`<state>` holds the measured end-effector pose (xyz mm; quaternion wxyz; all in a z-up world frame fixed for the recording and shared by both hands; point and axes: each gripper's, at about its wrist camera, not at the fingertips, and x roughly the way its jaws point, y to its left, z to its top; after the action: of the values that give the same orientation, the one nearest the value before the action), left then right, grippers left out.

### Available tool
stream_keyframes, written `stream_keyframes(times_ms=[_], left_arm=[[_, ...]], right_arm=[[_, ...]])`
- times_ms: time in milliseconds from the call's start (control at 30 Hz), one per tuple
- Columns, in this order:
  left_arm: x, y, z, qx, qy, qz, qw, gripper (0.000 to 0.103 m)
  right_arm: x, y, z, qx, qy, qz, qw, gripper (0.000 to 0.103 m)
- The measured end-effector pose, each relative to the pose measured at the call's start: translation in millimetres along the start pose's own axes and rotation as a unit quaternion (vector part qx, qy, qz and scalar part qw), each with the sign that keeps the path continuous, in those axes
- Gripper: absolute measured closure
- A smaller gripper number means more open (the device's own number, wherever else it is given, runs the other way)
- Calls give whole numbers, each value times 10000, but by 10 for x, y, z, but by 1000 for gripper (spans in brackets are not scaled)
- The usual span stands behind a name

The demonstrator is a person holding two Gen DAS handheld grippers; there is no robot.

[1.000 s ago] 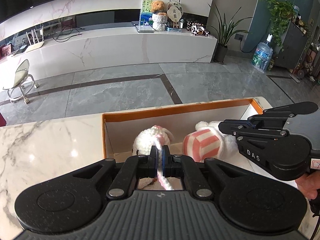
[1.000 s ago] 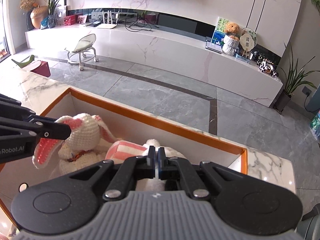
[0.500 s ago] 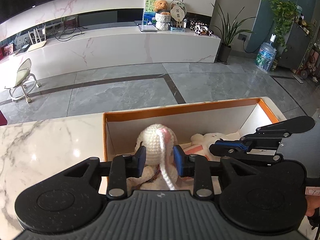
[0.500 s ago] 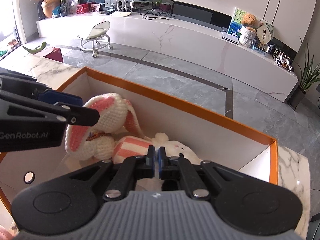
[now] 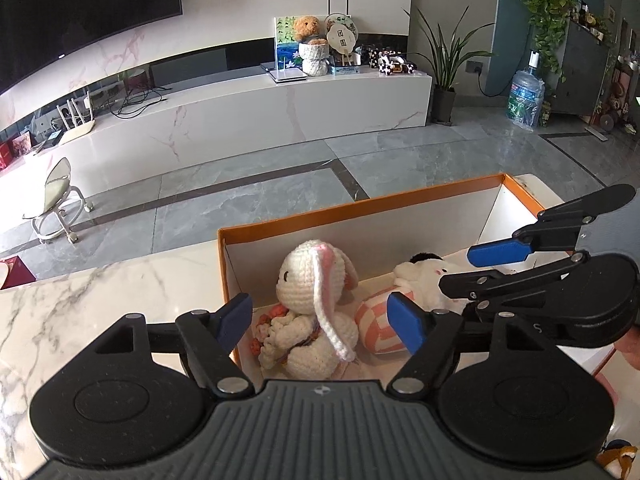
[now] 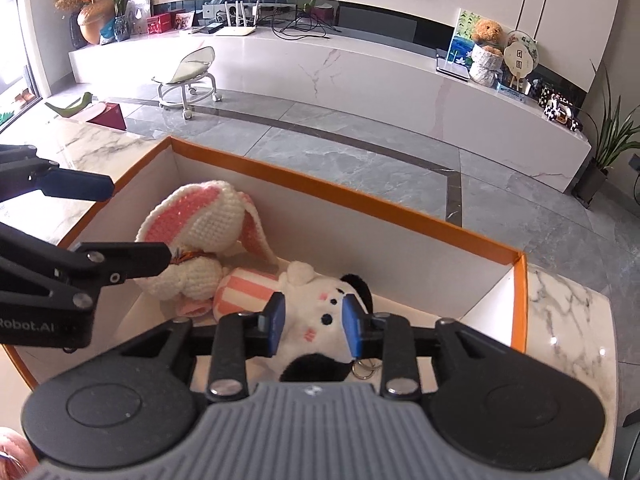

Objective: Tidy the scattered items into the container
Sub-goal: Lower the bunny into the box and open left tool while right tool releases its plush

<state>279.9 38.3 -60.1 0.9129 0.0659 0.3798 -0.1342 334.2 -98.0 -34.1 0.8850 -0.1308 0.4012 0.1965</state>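
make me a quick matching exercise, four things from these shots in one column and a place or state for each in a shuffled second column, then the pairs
Things
1. crocheted bunny
2. white plush with black ears
3. left gripper
4. box

Place or state
A. orange rim, white inside, standing on the marble top
B. jaws wide apart, nothing pressed between the pads
C. lying in the box between the right gripper's parted blue pads
D. at the left end of the box, long pink-lined ears

Pairs: 1-D, 2-C, 3-B, 4-A
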Motion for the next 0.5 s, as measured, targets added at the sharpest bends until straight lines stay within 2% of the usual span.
stream_keyframes(times_ms=[100, 200, 300, 367, 500], left_arm=[[6, -5, -48, 150, 137, -40, 9998, 17], [21, -10, -92, 242, 150, -20, 9996, 17], [48, 8, -118, 199, 140, -60, 9997, 18], [63, 31, -132, 136, 137, -99, 9998, 23], [81, 89, -160, 38, 160, -197, 9997, 28]], right_arm=[[-13, -47, -46, -141, 125, -88, 9998, 46], [39, -70, -98, -294, 406, -78, 9987, 43], [111, -88, -143, -305, 636, 8, 9975, 43], [169, -94, -166, -232, 773, 124, 9967, 44], [281, -59, -180, -129, 920, 307, 9952, 57]])
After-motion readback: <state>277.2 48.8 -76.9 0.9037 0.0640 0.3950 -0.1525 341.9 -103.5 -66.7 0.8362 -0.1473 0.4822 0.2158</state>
